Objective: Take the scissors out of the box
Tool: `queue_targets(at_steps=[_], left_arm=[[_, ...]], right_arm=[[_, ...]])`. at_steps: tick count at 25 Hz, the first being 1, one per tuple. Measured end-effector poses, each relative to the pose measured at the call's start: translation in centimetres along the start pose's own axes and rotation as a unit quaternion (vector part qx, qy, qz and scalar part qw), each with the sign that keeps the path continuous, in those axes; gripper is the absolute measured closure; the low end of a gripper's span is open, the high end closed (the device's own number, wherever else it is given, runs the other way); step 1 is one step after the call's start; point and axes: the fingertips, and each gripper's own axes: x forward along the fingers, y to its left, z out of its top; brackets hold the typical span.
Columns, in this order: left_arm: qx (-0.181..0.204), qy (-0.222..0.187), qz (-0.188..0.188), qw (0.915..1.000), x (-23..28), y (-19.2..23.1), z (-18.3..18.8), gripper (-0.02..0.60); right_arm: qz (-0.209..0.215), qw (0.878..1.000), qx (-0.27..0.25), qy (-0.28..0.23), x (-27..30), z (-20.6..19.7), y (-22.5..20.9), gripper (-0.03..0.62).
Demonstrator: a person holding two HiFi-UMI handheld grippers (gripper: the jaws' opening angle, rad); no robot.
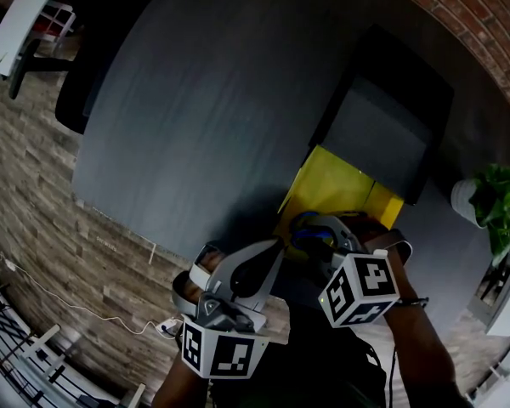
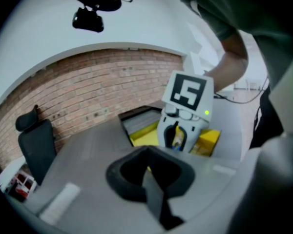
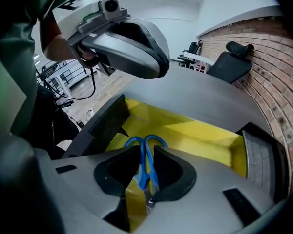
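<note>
Right hand-held gripper (image 3: 145,165) clamps blue scissors (image 3: 147,155) over yellow box (image 3: 195,130).

Left gripper (image 2: 146,154) & right gripper (image 3: 146,151): pale grey plastic shells, rounded, w/ black padded fingers (image 2: 121,175). Each carries a white cube w/ black square markers, the left cube (image 1: 223,353) & the right cube (image 1: 359,289). Small green light (image 2: 206,112) on the right shell. Person wears a dark green sleeve (image 2: 224,16) & a dark wrist band (image 1: 412,302).

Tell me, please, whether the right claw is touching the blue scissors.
Touching. The right gripper view shows the right claw shut on the scissors, its jaws pressed against both sides of the blue handles.
</note>
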Motion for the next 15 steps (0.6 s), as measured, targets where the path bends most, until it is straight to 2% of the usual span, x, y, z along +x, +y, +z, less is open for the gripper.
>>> queue_targets(at_steps=[5,15], left_arm=[[0.004,0.003,-0.005,1.0,0.0,-0.4,-0.3,0.583],[0.029,-0.009,-0.007,0.9995,-1.8,-0.1,2.2,0.583]], right_arm=[[-0.024,1.0,-0.009,-0.007,0.0,0.1,0.2,0.514],[-0.14,0.988,0.012,-0.06,-5.3,3.2,-0.7,0.517]])
